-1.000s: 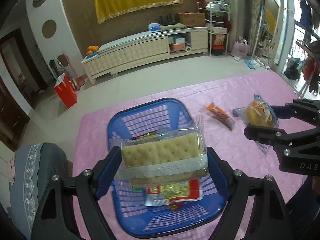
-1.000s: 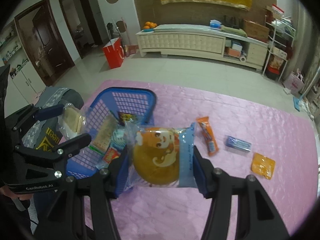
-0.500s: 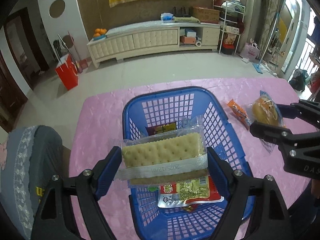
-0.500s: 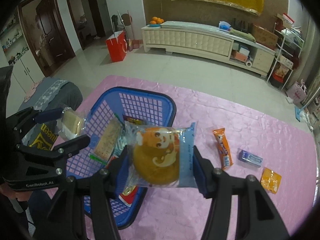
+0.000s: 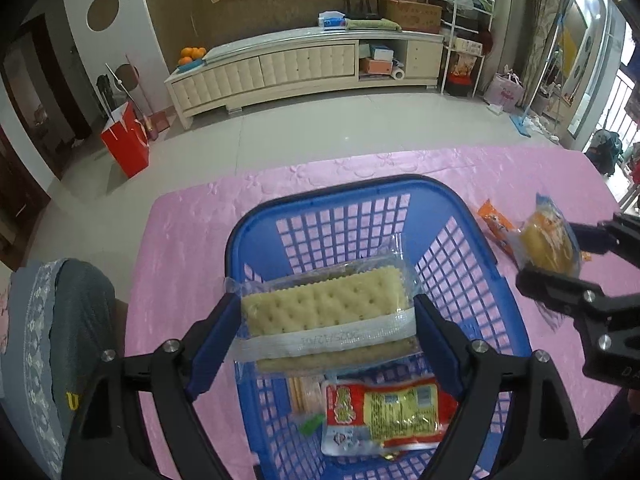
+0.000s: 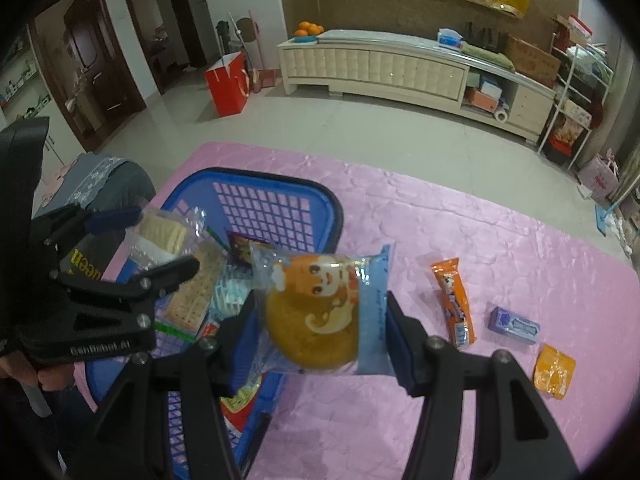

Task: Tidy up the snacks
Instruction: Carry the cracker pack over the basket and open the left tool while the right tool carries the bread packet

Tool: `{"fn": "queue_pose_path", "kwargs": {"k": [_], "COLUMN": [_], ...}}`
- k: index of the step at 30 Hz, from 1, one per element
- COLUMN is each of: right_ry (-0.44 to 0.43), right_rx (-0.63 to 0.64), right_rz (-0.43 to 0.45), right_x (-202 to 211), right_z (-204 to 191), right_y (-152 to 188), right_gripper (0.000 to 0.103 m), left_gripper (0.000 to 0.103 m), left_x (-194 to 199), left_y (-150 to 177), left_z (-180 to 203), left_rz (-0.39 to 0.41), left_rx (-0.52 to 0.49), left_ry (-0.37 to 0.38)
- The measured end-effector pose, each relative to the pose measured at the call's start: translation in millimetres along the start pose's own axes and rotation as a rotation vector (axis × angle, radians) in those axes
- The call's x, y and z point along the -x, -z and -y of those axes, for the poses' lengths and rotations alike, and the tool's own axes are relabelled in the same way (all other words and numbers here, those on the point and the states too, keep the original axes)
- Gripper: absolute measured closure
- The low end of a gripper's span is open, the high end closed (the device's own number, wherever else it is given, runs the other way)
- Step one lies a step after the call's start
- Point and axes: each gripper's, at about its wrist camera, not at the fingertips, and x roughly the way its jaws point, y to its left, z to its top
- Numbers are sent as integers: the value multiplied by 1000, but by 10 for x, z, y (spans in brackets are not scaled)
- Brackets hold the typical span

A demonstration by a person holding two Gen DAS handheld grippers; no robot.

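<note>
Left wrist view: the left hand-held gripper is clamped on a clear-wrapped cracker pack, its blue pads pressing on the two short ends of the pack. Its jaws have just been opening slightly, with the pack between them and no gap showing at either pad. The pack hangs level above the inside of a blue lattice basket, which stands on the pink-covered surface. On the basket floor below the pack lies a red-and-yellow snack packet, with a paler wrapper just beside it. At the right edge of this view the right hand-held gripper appears, clamped on a wrapped round cake, beyond the basket's right rim. An orange snack bar lies on the surface near that rim.

Right wrist view: the right hand-held gripper grips the round cake by the sides of its blue-edged wrapper, which bears a cartoon face. The cake is held over the basket's right rim and the surface beside it. Inside the basket lie a second cracker pack and several other packets. To the right, on the surface and well apart from the basket, lie the orange snack bar, a small purple box and an orange pouch. At the left, the left hand-held gripper holds its cracker pack above the basket's left side.
</note>
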Motion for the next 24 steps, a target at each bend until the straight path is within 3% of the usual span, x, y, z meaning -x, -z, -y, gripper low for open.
{"fn": "queue_pose_path", "kwargs": {"k": [11,24], "right_ry": [6,1], "right_rx": [-5,8], "right_rz": [1,12], "right_x": [61,145], "right_z": [47,-6], "right_y": [9,37], "right_gripper": [41,41], "left_gripper": [15,15], "left_x": [-67,-18], "left_y": [33,118], "left_z": [-50,5], "left_rz": [-23,-42], "left_rx": [40,-12], "left_ry": [18,14]}}
